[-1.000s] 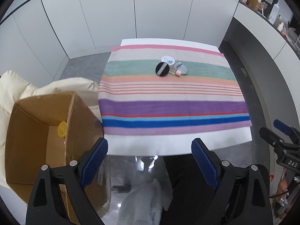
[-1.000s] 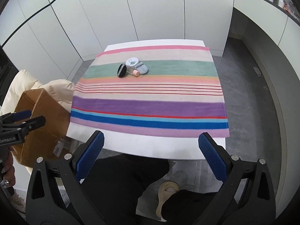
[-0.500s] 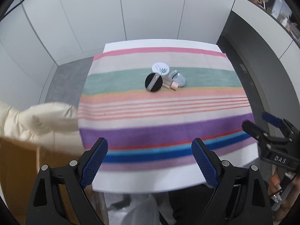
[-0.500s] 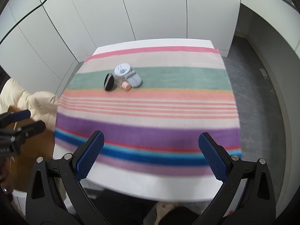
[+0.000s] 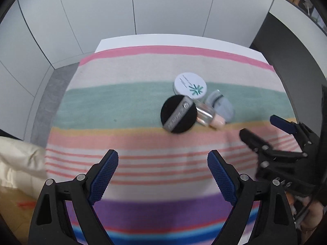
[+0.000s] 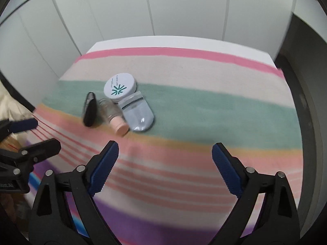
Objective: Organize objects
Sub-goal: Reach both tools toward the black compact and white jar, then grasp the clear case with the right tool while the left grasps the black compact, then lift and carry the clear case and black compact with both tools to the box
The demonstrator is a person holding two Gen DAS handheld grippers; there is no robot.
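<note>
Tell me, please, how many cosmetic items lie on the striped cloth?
4, clustered on the green stripe: round white compact, black round puff, clear pink-capped bottle, pale blue pouch.

- A round white compact (image 5: pixel 190 85) with a teal star-like logo lay flat on the green stripe.
- A black round puff (image 5: pixel 179 114) with a grey band leaned against a small clear bottle (image 5: pixel 206 114) with a pink cap, which lay on its side.
- A pale blue-grey pouch (image 5: pixel 221 106) lay flat, touching bottle and compact.
</note>
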